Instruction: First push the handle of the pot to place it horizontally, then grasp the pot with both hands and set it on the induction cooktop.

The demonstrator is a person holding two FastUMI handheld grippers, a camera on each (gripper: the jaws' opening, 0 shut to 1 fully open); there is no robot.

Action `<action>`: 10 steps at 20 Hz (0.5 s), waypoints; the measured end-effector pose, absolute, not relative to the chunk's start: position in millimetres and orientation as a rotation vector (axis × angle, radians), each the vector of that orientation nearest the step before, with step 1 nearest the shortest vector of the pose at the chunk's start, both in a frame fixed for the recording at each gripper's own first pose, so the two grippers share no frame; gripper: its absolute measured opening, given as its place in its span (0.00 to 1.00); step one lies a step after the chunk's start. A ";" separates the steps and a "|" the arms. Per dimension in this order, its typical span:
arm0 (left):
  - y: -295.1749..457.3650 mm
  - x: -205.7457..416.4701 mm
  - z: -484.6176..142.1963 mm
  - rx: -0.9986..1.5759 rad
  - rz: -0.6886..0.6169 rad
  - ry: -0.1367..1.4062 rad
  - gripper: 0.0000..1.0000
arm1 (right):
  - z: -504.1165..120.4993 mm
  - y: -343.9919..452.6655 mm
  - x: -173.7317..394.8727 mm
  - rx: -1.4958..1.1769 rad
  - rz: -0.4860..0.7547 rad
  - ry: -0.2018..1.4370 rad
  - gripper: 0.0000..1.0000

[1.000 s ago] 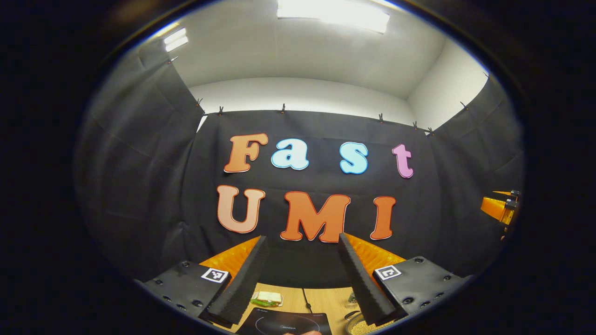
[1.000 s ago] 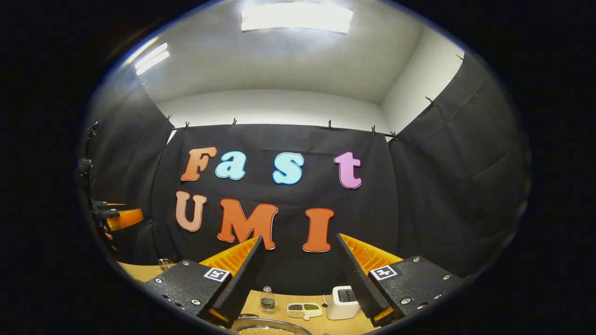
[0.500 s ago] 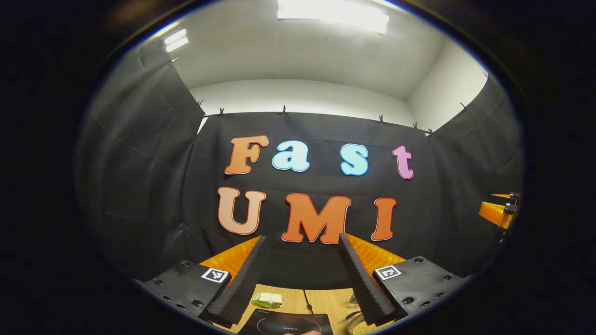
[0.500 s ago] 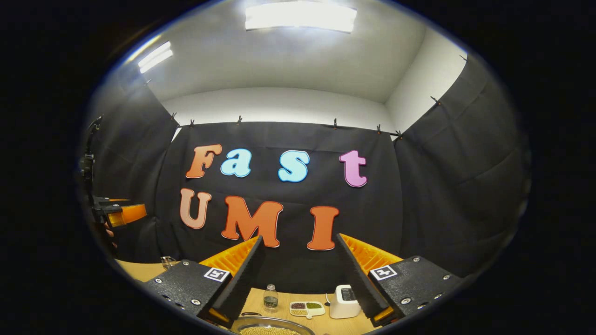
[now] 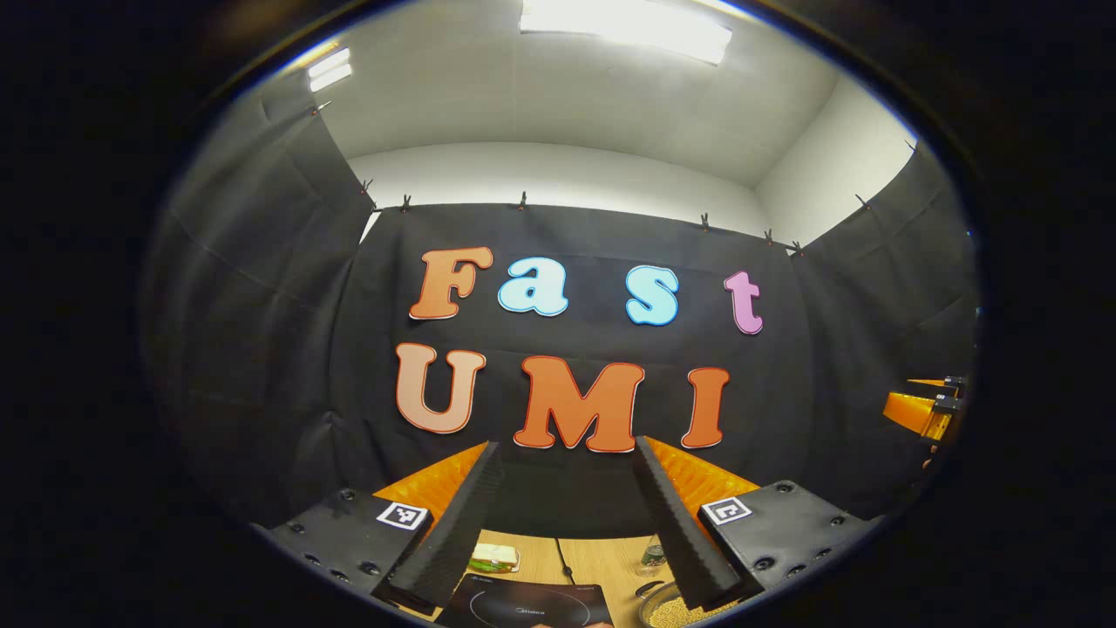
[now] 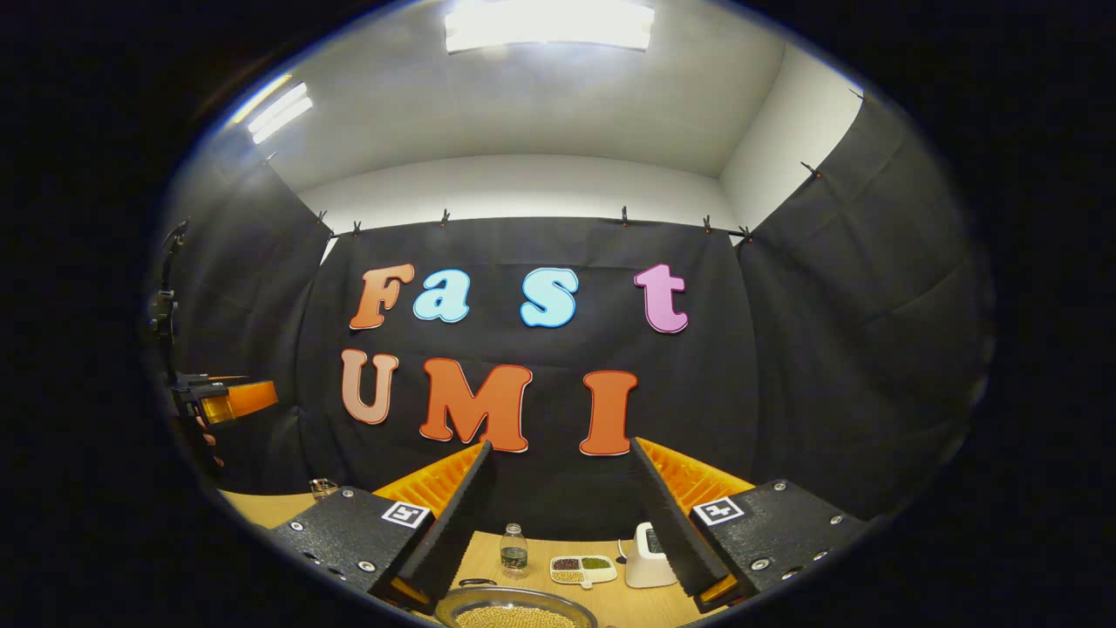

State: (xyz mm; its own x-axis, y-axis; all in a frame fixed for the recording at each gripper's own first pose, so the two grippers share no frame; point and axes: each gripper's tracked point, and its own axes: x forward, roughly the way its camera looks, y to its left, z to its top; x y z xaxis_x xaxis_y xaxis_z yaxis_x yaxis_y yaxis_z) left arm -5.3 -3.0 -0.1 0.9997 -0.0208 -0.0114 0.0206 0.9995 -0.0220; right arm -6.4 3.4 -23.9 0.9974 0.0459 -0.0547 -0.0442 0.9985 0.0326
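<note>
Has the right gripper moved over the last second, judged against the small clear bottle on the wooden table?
Yes. In the right gripper view the small clear bottle sits higher between the open jaws of the right gripper, so that gripper has tipped slightly downward toward the wooden table.

Booth interior: black cloth (image 6: 837, 349) hung on three sides, clipped along its top edge w/ small clips (image 6: 624, 212). White wall (image 5: 558, 174) and white ceiling (image 6: 523, 96) above the cloth. Bright ceiling light panel (image 6: 549, 13) overhead, second strip light (image 6: 279, 109) toward the left. Light wood tabletop (image 6: 261, 506) at the bottom, running to the back cloth.
</note>
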 end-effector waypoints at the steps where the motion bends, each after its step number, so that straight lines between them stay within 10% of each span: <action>1: -3.8 -5.5 -0.6 -0.020 -0.023 0.011 1.00 | -23.4 3.2 -5.1 0.033 0.044 0.053 0.94; 10: -7.0 -8.5 -0.1 0.004 -0.026 -0.011 1.00 | -23.7 10.4 -17.8 0.030 0.056 0.036 0.94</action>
State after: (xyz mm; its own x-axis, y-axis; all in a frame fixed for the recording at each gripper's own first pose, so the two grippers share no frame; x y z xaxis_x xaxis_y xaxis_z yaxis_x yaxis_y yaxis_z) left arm -8.5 -7.0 -0.1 0.9996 -0.0262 0.0105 0.0261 0.9997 0.0040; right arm -17.8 10.4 -23.7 0.9978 0.0562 -0.0348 -0.0551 0.9980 0.0307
